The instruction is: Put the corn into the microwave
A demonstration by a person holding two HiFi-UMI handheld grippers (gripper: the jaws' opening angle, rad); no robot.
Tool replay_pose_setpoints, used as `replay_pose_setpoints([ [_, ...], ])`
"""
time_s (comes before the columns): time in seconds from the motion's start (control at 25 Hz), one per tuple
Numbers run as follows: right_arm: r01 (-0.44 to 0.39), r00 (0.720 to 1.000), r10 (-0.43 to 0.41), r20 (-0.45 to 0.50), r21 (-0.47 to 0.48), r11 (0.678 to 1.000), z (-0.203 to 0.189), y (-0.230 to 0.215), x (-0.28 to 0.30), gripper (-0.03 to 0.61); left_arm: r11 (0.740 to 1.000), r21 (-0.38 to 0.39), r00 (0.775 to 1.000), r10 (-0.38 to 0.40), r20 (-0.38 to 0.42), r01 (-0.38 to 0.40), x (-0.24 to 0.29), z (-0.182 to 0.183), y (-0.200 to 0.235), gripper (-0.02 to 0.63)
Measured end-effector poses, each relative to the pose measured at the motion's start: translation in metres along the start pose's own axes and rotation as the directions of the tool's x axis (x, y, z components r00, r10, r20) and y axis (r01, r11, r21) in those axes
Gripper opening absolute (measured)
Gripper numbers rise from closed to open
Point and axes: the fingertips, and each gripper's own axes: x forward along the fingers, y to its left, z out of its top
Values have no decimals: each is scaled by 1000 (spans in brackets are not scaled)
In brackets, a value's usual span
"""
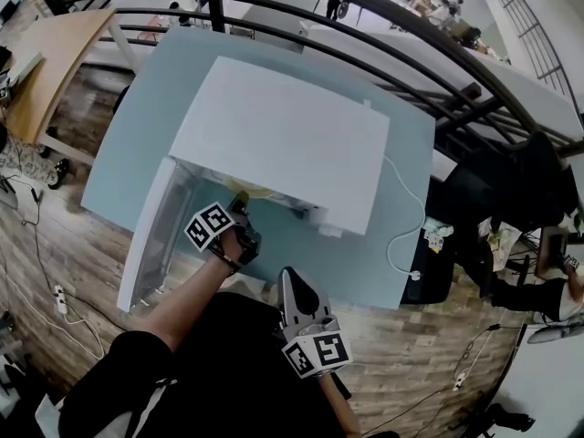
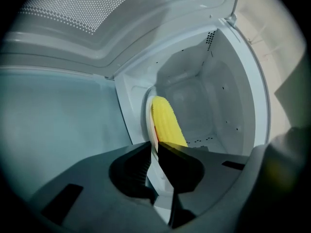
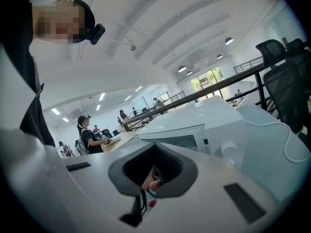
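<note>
A yellow corn cob (image 2: 167, 123) sticks out from my left gripper (image 2: 156, 145), which is shut on its near end. The cob's tip reaches past the door frame into the white cavity of the microwave (image 2: 204, 96). From the head view the left gripper (image 1: 239, 212) is at the mouth of the white microwave (image 1: 292, 135), and only a sliver of corn (image 1: 239, 196) shows. The microwave door (image 1: 151, 235) hangs open to the left. My right gripper (image 1: 290, 277) is shut on nothing, held back near the person's body below the table edge.
The microwave stands on a light blue table (image 1: 155, 108). A white cable (image 1: 411, 217) runs down its right side to a plug. Black railings (image 1: 383, 53) cross behind. The right gripper view shows the microwave (image 3: 204, 125), a black chair (image 3: 286, 81) and people in the background.
</note>
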Motion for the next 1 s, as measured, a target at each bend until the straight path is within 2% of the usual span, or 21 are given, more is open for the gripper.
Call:
replay_pose_setpoints([
  [0.2, 8, 1000, -8, 0, 5, 1000, -1, -3, -3, 9, 999, 46, 1000, 0, -3, 0, 5, 3, 0, 46],
  [0.4, 23, 1000, -23, 4, 9, 1000, -1, -7, -6, 9, 991, 132, 1000, -2, -24, 5, 12, 4, -4, 46],
  [0.56, 28, 1000, -28, 5, 15, 1000, -2, -8, -7, 9, 987, 161, 999, -6, -32, 12, 13, 6, -7, 48],
  [0.72, 29, 1000, -29, 3, 19, 999, -6, -8, -8, 9, 977, 212, 999, -3, -38, 11, 6, 5, -3, 58],
  [0.84, 30, 1000, -30, 1, 22, 999, -6, -9, -8, 9, 970, 241, 999, 26, -27, -19, -6, 6, 5, 59],
  [1.0, 27, 1000, -27, -1, 29, 999, -9, -14, -6, 9, 949, 316, 999, 22, -38, -8, -17, 0, 10, 49],
])
